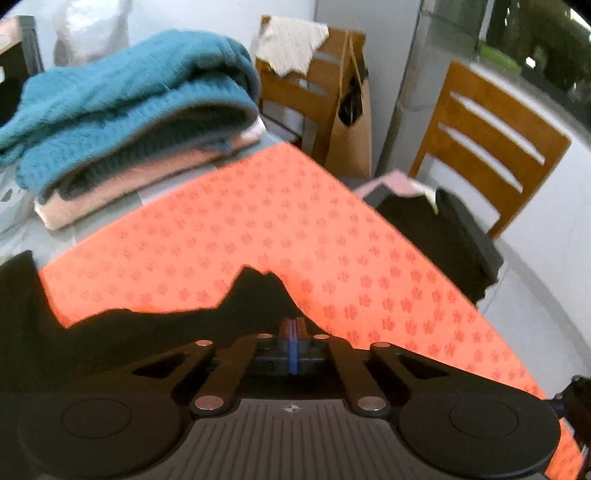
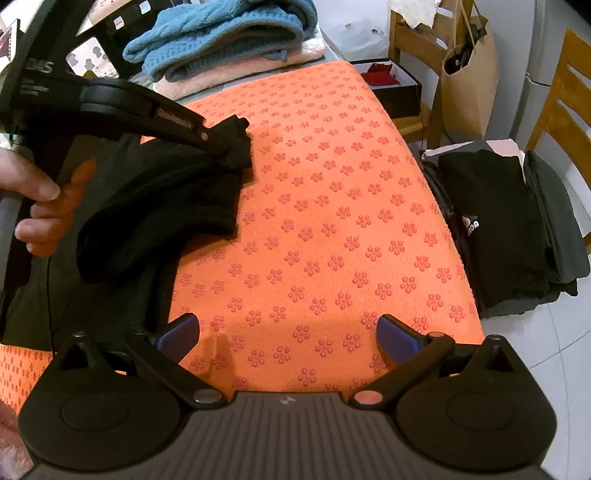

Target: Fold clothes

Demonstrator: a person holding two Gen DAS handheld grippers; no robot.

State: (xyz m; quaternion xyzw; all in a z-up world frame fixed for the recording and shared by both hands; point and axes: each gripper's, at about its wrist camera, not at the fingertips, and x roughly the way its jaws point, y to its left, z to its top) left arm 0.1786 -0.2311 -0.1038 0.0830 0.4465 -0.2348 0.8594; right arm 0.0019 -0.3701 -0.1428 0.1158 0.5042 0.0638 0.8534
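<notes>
A black garment (image 2: 159, 206) lies bunched on the left side of the orange flower-patterned mat (image 2: 332, 206). My left gripper (image 2: 223, 147), held by a hand (image 2: 40, 206), is shut on the garment's far corner and lifts it slightly. In the left wrist view its fingers (image 1: 293, 325) are pressed together on the black garment (image 1: 147, 332), above the orange mat (image 1: 295, 221). My right gripper (image 2: 288, 336) hovers open over the mat's near part, with nothing between its blue fingers (image 2: 177, 334). It is to the right of the garment.
A stack with a teal knit sweater (image 2: 221, 33) on pink clothes sits behind the mat. Folded dark clothes (image 2: 498, 229) lie on a chair to the right. A box holding something red (image 2: 388, 77), a paper bag (image 2: 469, 74) and wooden chairs (image 1: 491, 147) stand beyond.
</notes>
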